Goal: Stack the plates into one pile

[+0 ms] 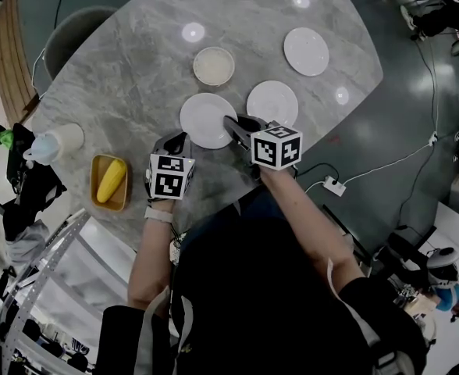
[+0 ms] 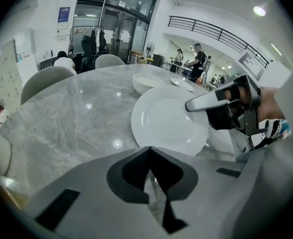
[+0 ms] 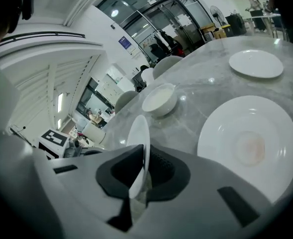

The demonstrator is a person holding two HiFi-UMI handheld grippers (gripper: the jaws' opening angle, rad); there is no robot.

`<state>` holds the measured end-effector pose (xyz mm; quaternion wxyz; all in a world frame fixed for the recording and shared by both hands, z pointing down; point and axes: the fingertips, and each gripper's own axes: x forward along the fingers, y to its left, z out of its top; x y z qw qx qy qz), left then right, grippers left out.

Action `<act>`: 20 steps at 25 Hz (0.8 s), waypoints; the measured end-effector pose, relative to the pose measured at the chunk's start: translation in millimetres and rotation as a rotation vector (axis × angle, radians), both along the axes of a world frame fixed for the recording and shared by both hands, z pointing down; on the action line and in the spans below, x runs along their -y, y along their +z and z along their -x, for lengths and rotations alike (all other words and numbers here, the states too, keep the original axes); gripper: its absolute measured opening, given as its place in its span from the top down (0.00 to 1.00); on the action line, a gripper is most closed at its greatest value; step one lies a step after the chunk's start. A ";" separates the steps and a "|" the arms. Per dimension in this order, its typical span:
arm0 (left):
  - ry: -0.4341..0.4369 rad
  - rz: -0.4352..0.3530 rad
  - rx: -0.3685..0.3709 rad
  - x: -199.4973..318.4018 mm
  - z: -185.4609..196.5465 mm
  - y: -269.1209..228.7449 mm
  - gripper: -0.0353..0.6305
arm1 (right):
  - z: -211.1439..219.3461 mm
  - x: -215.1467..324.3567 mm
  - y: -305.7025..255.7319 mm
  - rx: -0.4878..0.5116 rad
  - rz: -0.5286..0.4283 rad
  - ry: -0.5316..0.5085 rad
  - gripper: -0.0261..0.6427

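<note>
Near the table's point(image 1: 120, 92) front edge, right gripper point(image 1: 236, 125) pinching the rim of a white plate point(image 1: 204, 120), left gripper point(image 1: 176, 141) just beside it, jaws together and empty, second plate point(image 1: 272, 102) close by, third plate point(image 1: 306, 51) near the far right edge

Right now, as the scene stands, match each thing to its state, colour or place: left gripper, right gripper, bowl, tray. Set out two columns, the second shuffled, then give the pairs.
Column one:
1. left gripper
2. right gripper
3. bowl
4. tray

Column two:
a. yellow, at the person's left
b. shut on a plate's rim
c. shut, holding nothing
d. just beyond the gripped plate

Pairs: 1-c, 2-b, 3-d, 4-a.
</note>
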<state>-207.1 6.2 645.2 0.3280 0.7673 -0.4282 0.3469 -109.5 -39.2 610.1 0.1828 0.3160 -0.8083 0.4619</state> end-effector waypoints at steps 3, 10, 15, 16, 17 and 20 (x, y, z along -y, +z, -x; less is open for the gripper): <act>-0.006 -0.015 0.005 2.8 -1.3 -5.2 0.94 | -4.1 1.0 -3.9 0.010 -0.011 0.001 0.92; 0.016 -0.034 0.005 4.2 -24.6 -17.3 0.94 | -28.0 5.7 -19.8 0.039 -0.046 0.040 0.92; 0.043 -0.040 0.008 6.8 -48.7 -22.6 0.94 | -53.7 8.1 -25.5 0.050 -0.047 0.082 0.92; 0.047 -0.042 0.009 7.1 -54.2 -23.8 0.94 | -60.8 8.0 -25.8 0.050 -0.044 0.091 0.92; 0.050 -0.042 0.011 7.2 -60.0 -25.1 0.94 | -68.5 7.8 -25.8 0.051 -0.039 0.100 0.92; 0.057 -0.042 0.013 7.1 -77.7 -29.2 0.94 | -92.5 7.5 -25.9 0.051 -0.027 0.125 0.92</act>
